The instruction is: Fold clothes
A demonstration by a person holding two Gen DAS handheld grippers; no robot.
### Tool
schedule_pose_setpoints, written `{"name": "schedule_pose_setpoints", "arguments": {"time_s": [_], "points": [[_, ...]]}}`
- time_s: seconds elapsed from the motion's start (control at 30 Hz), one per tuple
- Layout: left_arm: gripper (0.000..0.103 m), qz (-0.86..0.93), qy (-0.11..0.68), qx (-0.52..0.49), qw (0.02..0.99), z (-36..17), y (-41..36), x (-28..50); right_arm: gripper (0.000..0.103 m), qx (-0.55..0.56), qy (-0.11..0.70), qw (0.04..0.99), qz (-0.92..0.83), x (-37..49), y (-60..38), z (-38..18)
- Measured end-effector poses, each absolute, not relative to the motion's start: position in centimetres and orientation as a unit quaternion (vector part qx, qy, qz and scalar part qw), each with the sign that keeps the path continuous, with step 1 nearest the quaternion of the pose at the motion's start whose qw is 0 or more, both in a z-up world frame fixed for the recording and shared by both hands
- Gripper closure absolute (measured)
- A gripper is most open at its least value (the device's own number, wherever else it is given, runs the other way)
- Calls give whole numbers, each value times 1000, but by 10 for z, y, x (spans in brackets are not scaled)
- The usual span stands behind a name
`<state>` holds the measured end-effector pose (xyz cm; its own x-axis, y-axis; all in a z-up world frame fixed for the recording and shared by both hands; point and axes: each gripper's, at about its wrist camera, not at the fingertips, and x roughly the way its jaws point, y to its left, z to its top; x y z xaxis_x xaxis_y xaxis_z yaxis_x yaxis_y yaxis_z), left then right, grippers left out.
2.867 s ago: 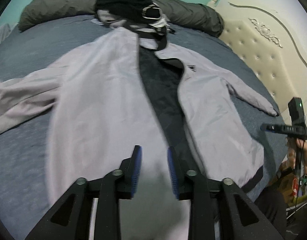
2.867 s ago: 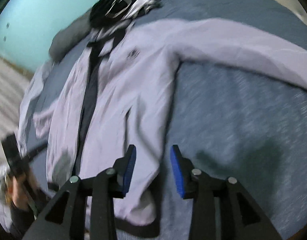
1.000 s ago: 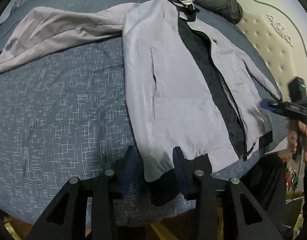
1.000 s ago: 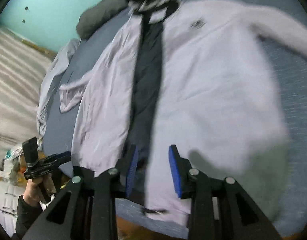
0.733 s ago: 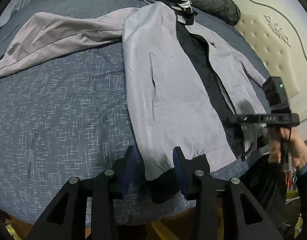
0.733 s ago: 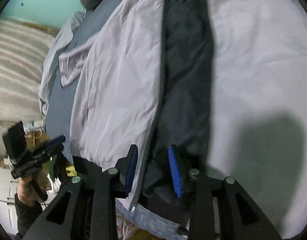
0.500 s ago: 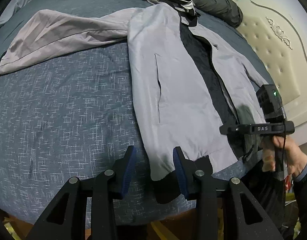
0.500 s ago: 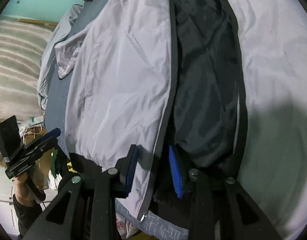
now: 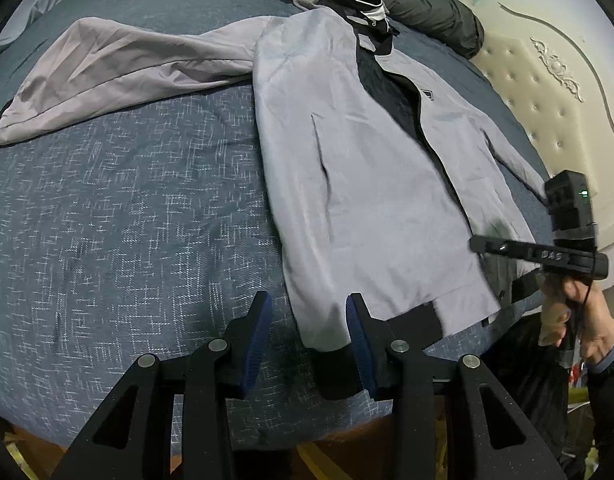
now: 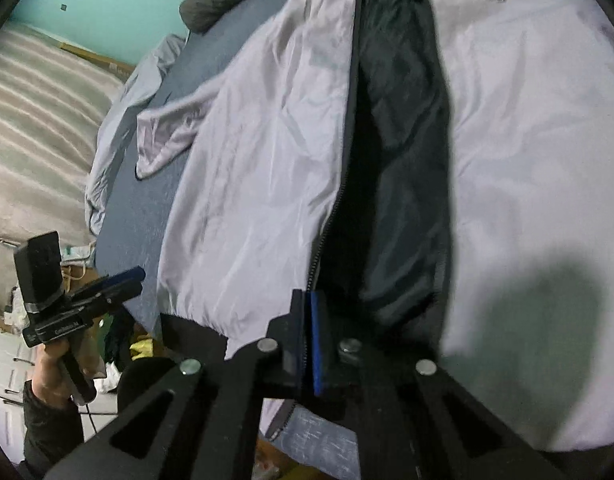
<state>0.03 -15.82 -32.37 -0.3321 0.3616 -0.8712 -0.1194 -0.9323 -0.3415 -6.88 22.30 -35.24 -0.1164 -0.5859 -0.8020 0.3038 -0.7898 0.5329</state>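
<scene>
The jacket (image 10: pixel 267 168) hem disappears behind the right gripper's fingers (image 10: pixel 318 344).

Both cameras look steeply down from the near edge of the bed (image 9: pixel 107 220). The left one sits over the jacket (image 9: pixel 367 184) hem's left corner; the right one hangs close above its zipper. Both share the jacket front.
</scene>
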Motion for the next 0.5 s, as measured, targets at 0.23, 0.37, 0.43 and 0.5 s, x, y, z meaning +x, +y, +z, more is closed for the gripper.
{"name": "schedule_pose_setpoints", "arguments": {"time_s": [0.23, 0.37, 0.43, 0.5], "points": [[55, 797, -117, -571, 157, -335, -147, -4, 101, 602, -99, 264, -747, -65, 246, -359], [54, 791, -123, -579, 156, -343, -143, -7, 101, 602, -101, 249, -752, -64, 252, -364], [52, 788, -127, -580, 161, -344, -140, -7, 101, 597, -94, 240, -759, -64, 253, -361], [48, 787, -122, -581, 167, -345, -134, -7, 101, 587, -95, 237, -768, -65, 256, -355]]}}
